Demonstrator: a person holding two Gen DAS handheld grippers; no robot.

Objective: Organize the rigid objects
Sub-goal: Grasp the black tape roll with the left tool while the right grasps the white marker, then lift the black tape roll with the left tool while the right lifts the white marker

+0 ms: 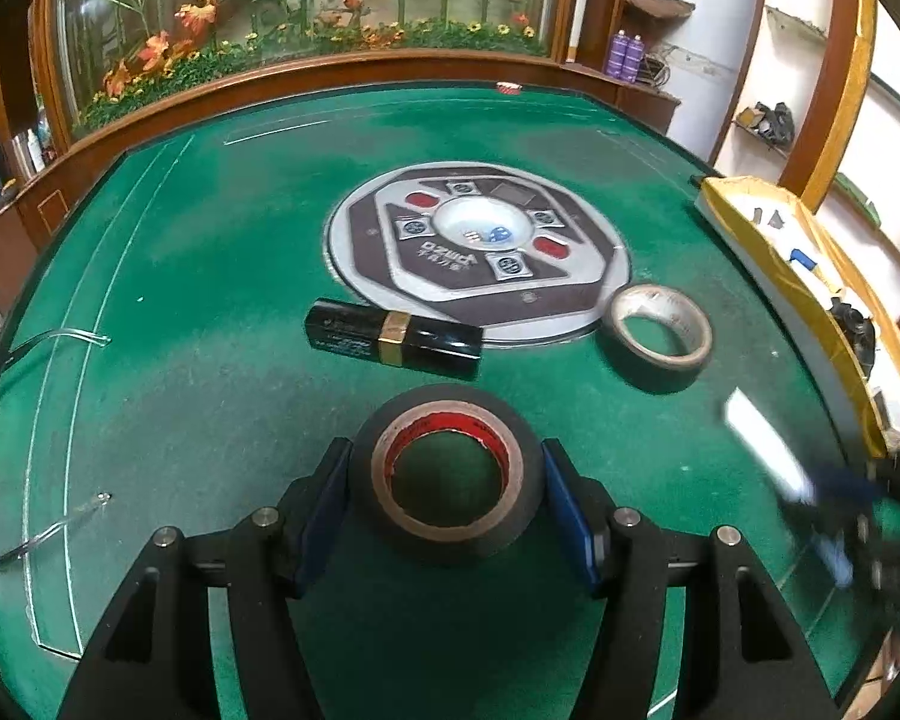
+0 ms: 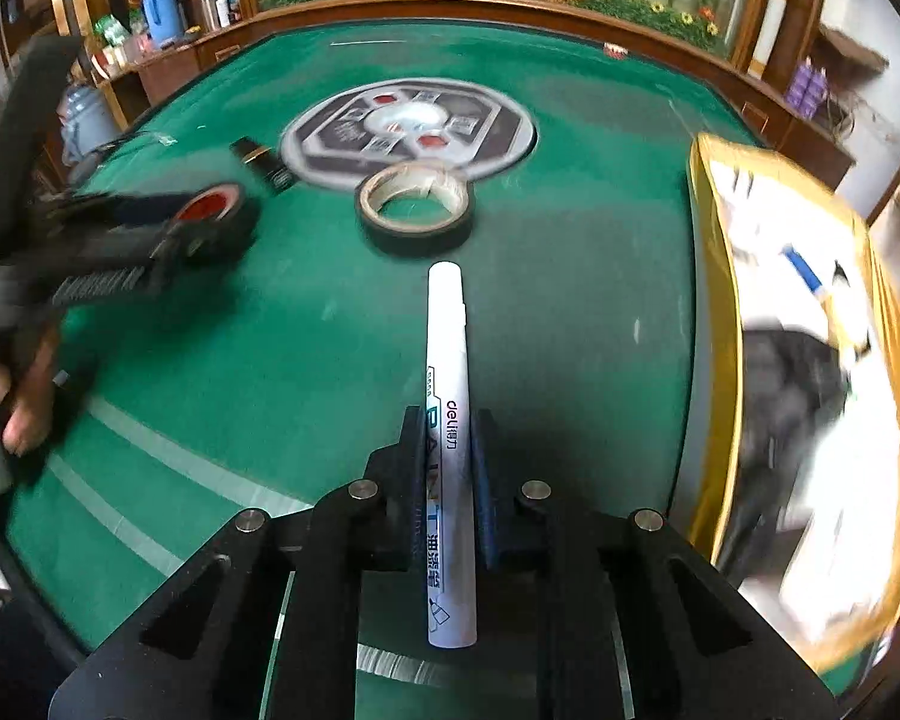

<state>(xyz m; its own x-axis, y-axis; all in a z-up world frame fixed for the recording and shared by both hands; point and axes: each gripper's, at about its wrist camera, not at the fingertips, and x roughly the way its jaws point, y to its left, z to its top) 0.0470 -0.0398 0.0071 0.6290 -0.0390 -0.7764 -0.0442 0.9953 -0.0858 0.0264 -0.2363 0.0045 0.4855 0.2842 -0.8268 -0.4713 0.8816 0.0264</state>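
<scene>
The right claw [image 2: 447,444] grips the white paint marker [image 2: 447,396], whose long axis runs forward along the fingers; the gold-edged box [image 2: 714,252] lies close on its right. The left claw [image 1: 447,495] clamps the black tape roll [image 1: 450,468] on the desk [image 1: 210,276].

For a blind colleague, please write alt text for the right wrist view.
The right hand-held gripper is shut on a white paint marker above a green table. Ahead lies a roll of tape; a gold-edged box stands at the right.
</scene>
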